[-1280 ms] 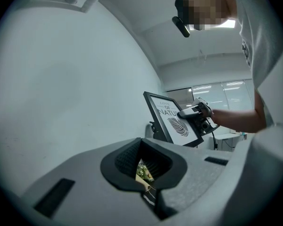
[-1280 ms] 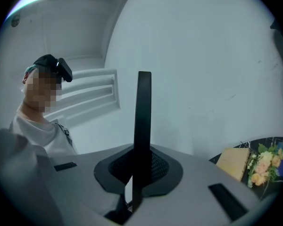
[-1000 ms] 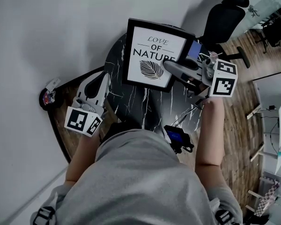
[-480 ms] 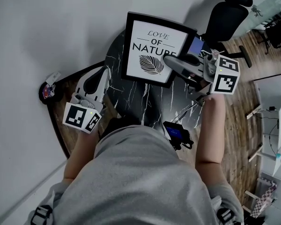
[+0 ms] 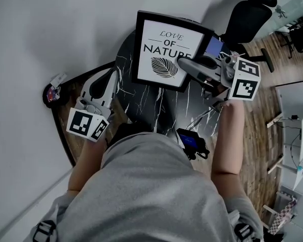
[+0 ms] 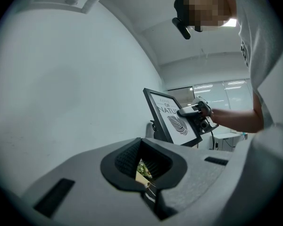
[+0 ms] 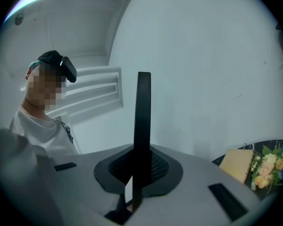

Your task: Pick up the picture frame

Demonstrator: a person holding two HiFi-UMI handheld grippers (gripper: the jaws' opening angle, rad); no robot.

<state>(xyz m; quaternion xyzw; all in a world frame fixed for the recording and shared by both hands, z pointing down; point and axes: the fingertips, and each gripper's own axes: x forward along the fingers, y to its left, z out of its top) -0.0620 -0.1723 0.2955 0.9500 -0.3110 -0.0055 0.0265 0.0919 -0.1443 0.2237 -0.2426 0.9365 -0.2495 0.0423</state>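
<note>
Hovering over the round black table (image 5: 141, 105), the picture frame (image 5: 164, 49) stands upright, clamped by its side edge in the right gripper (image 5: 184, 64), left gripper (image 5: 111, 75) closed and empty nearby, so the pick-up looks pretty much done.

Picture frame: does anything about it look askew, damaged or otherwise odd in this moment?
Nothing stands out. The picture frame looks intact and stands upright, clamped on its right edge, as the head view shows it, by the right gripper. The left gripper is shut and empty beside it, not touching.
</note>
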